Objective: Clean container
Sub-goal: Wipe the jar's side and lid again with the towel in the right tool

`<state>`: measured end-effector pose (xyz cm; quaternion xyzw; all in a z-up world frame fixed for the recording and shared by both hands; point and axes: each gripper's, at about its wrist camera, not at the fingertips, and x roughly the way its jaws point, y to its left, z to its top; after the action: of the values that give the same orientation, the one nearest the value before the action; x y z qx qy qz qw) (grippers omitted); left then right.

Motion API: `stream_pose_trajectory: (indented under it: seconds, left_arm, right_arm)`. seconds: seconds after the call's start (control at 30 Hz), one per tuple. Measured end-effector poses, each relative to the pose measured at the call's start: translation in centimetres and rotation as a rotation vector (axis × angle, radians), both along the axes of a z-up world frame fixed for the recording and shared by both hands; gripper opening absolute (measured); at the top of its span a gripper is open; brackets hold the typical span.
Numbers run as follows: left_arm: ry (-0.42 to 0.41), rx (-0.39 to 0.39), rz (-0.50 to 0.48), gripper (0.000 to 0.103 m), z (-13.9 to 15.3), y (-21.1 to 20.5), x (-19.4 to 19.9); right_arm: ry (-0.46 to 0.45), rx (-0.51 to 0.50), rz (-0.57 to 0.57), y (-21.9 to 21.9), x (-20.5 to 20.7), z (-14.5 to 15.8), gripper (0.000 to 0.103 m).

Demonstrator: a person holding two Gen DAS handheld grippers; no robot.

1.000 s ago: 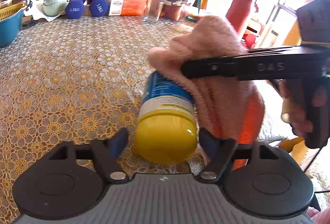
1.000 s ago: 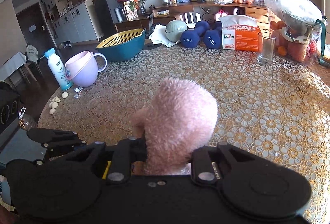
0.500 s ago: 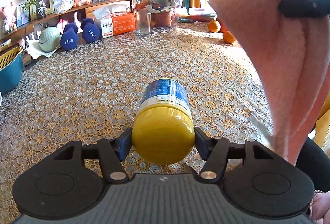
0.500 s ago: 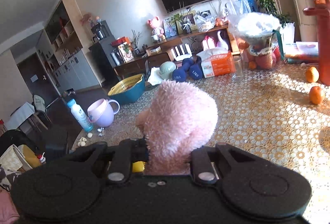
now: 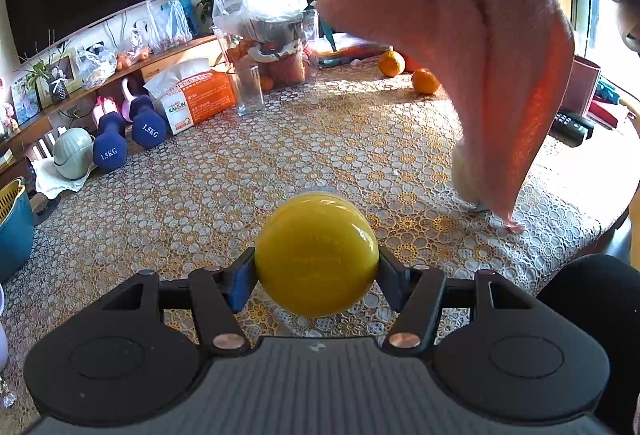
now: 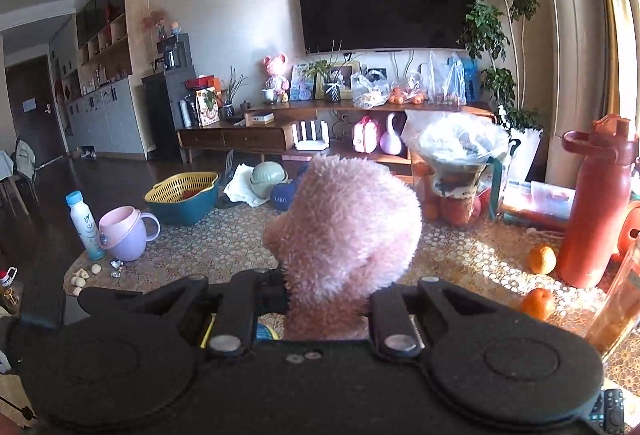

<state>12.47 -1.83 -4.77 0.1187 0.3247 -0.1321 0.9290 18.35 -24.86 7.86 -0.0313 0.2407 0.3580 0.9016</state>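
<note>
- Since a second ago: cloth [image 5: 492, 47] is off the container [image 5: 316, 255] and hangs raised at upper right; container now points end-on at the camera.
- Left gripper [image 5: 316, 275] clamped on container, held above the table [image 5: 280, 155], likely to expose it for wiping.
- Right gripper [image 6: 326, 309] clamped on cloth, bunched between the pads.
- Counts: one container, one cloth, two dumbbells [image 5: 128, 133], two loose oranges [image 5: 408, 73], one glass [image 5: 250, 91].

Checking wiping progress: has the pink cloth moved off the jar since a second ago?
Yes. The pink cloth has lifted up and right, clear of the jar, now hanging above the tablecloth.
</note>
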Motion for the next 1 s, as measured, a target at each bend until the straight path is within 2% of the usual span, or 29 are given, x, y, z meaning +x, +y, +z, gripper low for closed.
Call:
stream_pose_trajectory:
  seconds: [0.13, 0.27, 0.43, 0.5, 0.67, 0.8, 0.93, 1.0]
  left_arm:
    - [0.026, 0.008, -0.013, 0.061, -1.1, 0.2, -0.5]
    - [0.051, 0.023, -0.018, 0.061, -2.2, 0.5, -0.7]
    - [0.050, 0.032, -0.028, 0.061, -2.7, 0.5, -0.6]
    - [0.049, 0.030, -0.030, 0.061, -2.9, 0.5, -0.7]
    - [0.049, 0.019, -0.020, 0.061, -3.1, 0.8, -0.9]
    - [0.050, 0.003, -0.012, 0.061, -3.0, 0.9, -1.0]
    - [0.075, -0.062, 0.027, 0.063, -2.7, 1.5, -0.7]
    - [0.092, -0.119, 0.039, 0.068, -2.4, 2.1, -0.7]
  right_arm:
    - [0.091, 0.014, 0.061, 2.2, 0.9, -3.3, 0.017]
    - [0.157, 0.023, 0.198, 5.1, 1.0, -4.5, 0.017]
    - [0.241, -0.066, 0.390, 9.4, -0.3, -6.7, 0.017]
    - [0.253, -0.110, 0.419, 10.6, -0.8, -7.6, 0.017]
    - [0.258, -0.172, 0.402, 12.1, -0.3, -8.9, 0.017]
    - [0.234, -0.194, 0.316, 11.8, 1.8, -8.8, 0.017]
    - [0.250, -0.173, 0.250, 11.0, 3.7, -9.1, 0.018]
    - [0.241, -0.175, 0.241, 10.7, 3.7, -9.2, 0.018]
